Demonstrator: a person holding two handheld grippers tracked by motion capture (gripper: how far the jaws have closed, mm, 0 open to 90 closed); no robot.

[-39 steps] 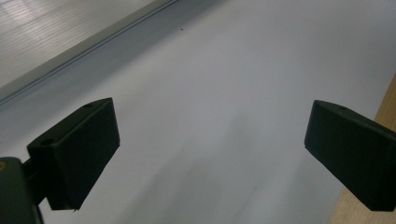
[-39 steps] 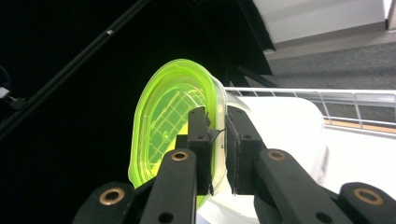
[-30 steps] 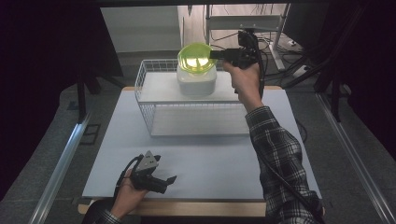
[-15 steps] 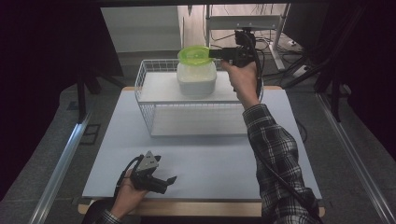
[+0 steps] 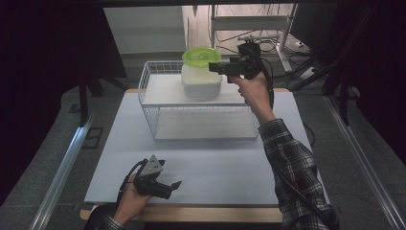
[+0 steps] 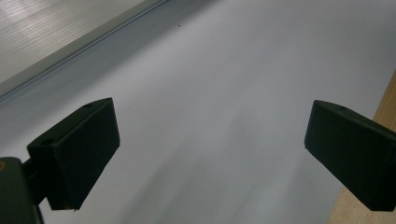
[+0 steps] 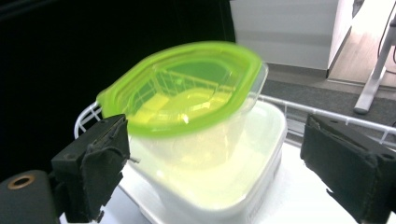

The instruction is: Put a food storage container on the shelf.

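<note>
A translucent green lid point(image 5: 201, 56) point(image 7: 180, 91) lies slightly tilted on top of a white plastic container point(image 5: 201, 82) point(image 7: 219, 172). The container stands on the upper shelf of a white wire rack point(image 5: 158, 103) at the back of the table. My right gripper point(image 5: 214, 67) point(image 7: 217, 140) is held level at the lid's right edge. Its jaws have just been opening and now stand wide, clear of the lid's edge. My left gripper point(image 5: 175, 185) point(image 6: 210, 154) rests on the white tabletop point(image 5: 225, 158) at the front left, open with nothing between its jaws.
The wire rack takes up the back middle of the table, with a lower shelf under the upper one. The table's wooden front edge point(image 6: 385, 112) is close to the left gripper. Desk legs and cables point(image 5: 287, 43) stand behind the table, and a metal rail point(image 5: 62, 167) runs along the floor at left.
The right gripper has let go of the green lid. The lid went from tilted up in the jaws to lying on the container. The left hand has kept still.
</note>
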